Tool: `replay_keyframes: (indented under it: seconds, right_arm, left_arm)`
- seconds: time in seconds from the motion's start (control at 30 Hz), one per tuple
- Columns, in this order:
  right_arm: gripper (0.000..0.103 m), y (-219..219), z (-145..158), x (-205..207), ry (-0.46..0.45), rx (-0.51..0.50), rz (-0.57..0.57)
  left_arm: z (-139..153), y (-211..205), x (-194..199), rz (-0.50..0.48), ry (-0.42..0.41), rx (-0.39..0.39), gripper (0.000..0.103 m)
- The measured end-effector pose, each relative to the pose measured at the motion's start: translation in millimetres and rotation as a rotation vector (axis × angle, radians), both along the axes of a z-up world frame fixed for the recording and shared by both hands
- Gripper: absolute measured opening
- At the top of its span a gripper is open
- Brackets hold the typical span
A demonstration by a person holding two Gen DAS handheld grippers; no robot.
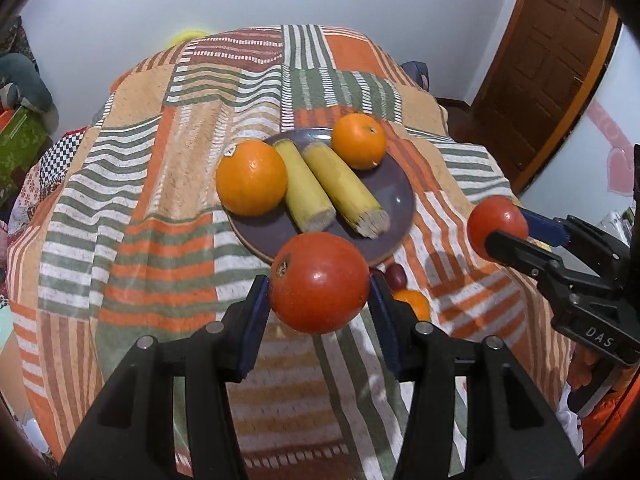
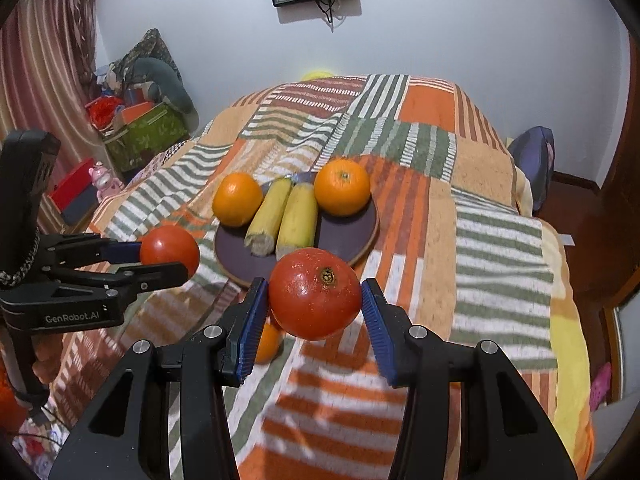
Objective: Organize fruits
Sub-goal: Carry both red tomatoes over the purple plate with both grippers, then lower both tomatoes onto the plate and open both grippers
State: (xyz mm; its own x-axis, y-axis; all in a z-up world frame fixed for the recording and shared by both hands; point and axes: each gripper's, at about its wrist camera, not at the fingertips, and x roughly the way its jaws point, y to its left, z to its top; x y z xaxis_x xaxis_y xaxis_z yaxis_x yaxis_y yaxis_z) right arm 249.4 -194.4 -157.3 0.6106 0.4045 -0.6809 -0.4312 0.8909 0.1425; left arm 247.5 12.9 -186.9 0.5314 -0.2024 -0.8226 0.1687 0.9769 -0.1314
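Both grippers are loaded. My left gripper [image 1: 319, 285] has its jaws clamped on a tomato [image 1: 319, 282], lifted clear of the blanket [image 1: 160, 208], just short of the near rim of the plate [image 1: 400, 200] at 6 o'clock. My right gripper [image 2: 315, 298] grips a second tomato [image 2: 315, 294] the same way, stem scar up, also hovering near the plate's 6 o'clock edge.

From the left wrist view the right gripper sits at 3 o'clock of the plate; from the right wrist view the left one sits at about 8 o'clock. They are well apart, so I judge no clash on approach.

Plate contents: two corn cobs [image 1: 328, 188] side by side down the middle, one orange [image 1: 252, 178] hanging over the rim at 9 o'clock, another orange [image 1: 359, 141] at 12 o'clock. The free dish is at 3 to 5 o'clock (probably where the tomatoes go).

Both tomatoes are pinched at the widest part, which I read as keeping round, slick fruit from squirting out.

Loose on the blanket under the grippers: a small orange fruit [image 1: 414, 304] and a dark reddish one [image 1: 396, 274], maybe a plum or grape, too hidden to tell. Those remain to be collected, so the task is about midway.
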Motion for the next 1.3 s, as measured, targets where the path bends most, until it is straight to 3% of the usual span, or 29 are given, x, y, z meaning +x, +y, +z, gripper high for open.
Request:
replay_keyframes:
  seconds: [0.6, 1.07, 1.3]
  right_arm:
    - [0.044, 16.4, -21.0, 60.3, 0.037, 0.005, -0.012]
    - [0.044, 30.0, -40.0, 90.5, 0.078, -0.039, -0.021]
    - [0.044, 31.5, -45.7, 91.3, 0.088, -0.054, -0.011]
  left_arm:
    - [-31.2, 11.6, 60.4, 0.019, 0.036, -0.003, 0.049]
    - [-37.6, 12.3, 73.3, 0.011, 0.015, 0.003, 0.05]
    - [-47.9, 18.1, 79.2, 0.041, 0.06, -0.006, 0.05]
